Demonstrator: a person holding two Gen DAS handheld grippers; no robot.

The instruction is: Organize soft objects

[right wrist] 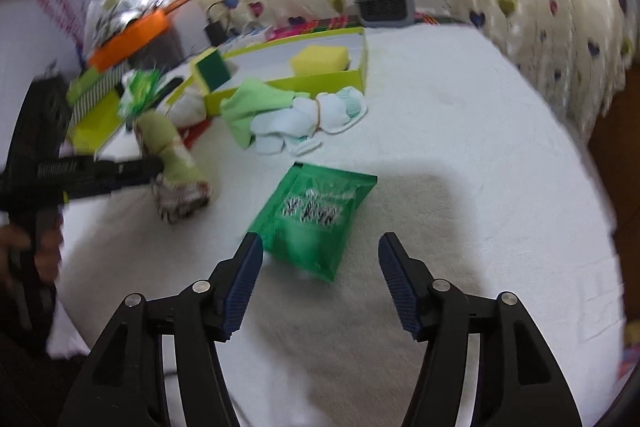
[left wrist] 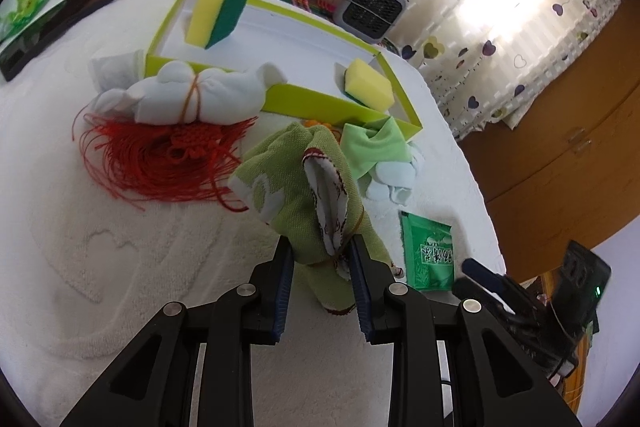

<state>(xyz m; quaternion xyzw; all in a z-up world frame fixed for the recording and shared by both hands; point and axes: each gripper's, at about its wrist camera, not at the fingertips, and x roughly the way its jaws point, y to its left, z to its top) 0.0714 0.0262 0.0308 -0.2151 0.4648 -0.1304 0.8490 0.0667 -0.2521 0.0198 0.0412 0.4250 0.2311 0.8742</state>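
My left gripper (left wrist: 320,247) is shut on a rolled green towel bundle (left wrist: 304,187) tied with a rubber band; the bundle stands tilted on the white cloth. The bundle also shows in the right wrist view (right wrist: 172,155), held from the left. Behind it lie a red tassel knot (left wrist: 168,155), a tied white sock bundle (left wrist: 188,95), and a light green cloth with pale socks (left wrist: 380,155). A lime-rimmed tray (left wrist: 320,103) holds two yellow-green sponges (left wrist: 216,15). My right gripper (right wrist: 320,255) is open over a green packet (right wrist: 316,211).
A black phone (left wrist: 56,27) lies at the far left. A small grey fan (left wrist: 370,5) stands behind the tray. The green packet (left wrist: 430,251) lies near the table's right edge, with a wooden floor beyond. An orange tray (right wrist: 132,35) with clutter sits far left.
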